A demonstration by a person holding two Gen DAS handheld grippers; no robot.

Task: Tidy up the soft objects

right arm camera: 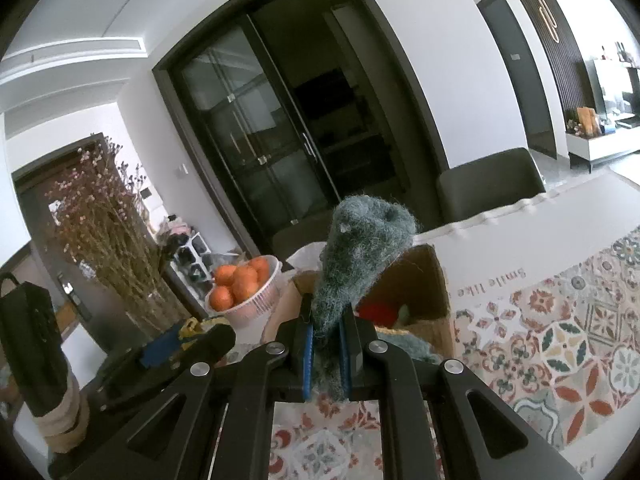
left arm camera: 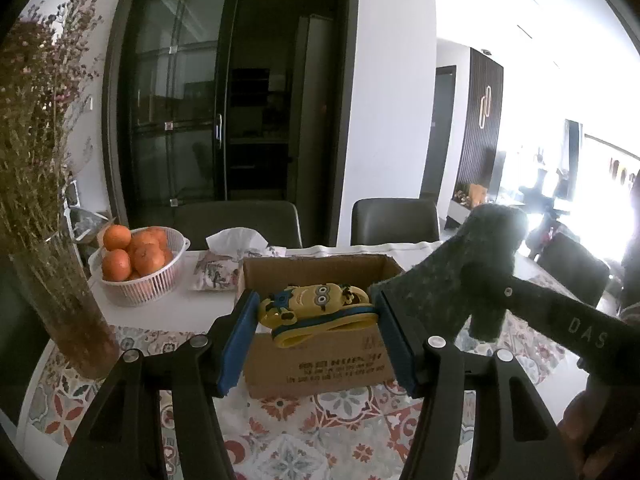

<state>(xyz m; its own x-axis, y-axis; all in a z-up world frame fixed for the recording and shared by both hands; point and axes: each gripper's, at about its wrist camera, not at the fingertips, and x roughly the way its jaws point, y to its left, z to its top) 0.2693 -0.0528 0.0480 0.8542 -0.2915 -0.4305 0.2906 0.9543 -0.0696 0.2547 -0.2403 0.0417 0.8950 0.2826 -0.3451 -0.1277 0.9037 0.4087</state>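
A patterned surface (left arm camera: 340, 432) carries a cardboard box (left arm camera: 320, 364); beside it sit a basket (left arm camera: 140, 284) of oranges and a tissue pack (left arm camera: 218, 272); the left gripper (left arm camera: 318, 320) clamps a yellow slipper (left arm camera: 316, 308) in its jaws over the box; the right gripper's (right arm camera: 326, 344) jaws pinch a grey-green knit (right arm camera: 356, 256) beside the box.

Left wrist view: sits low over the patterned tablecloth (left arm camera: 328, 432), faces straight across the table at the dark glass doors (left arm camera: 224, 96), close up on the cardboard box (left arm camera: 320, 356). Right wrist view: also low and close, tilted hard, looks across from further right, toward the same doors (right arm camera: 288, 128). Shared by both: box (right arm camera: 424, 280), basket of oranges (left arm camera: 136, 264) (right arm camera: 244, 284), dried flowers vase (left arm camera: 60, 280) (right arm camera: 120, 248), grey knitted piece (left arm camera: 472, 272) (right arm camera: 360, 256)
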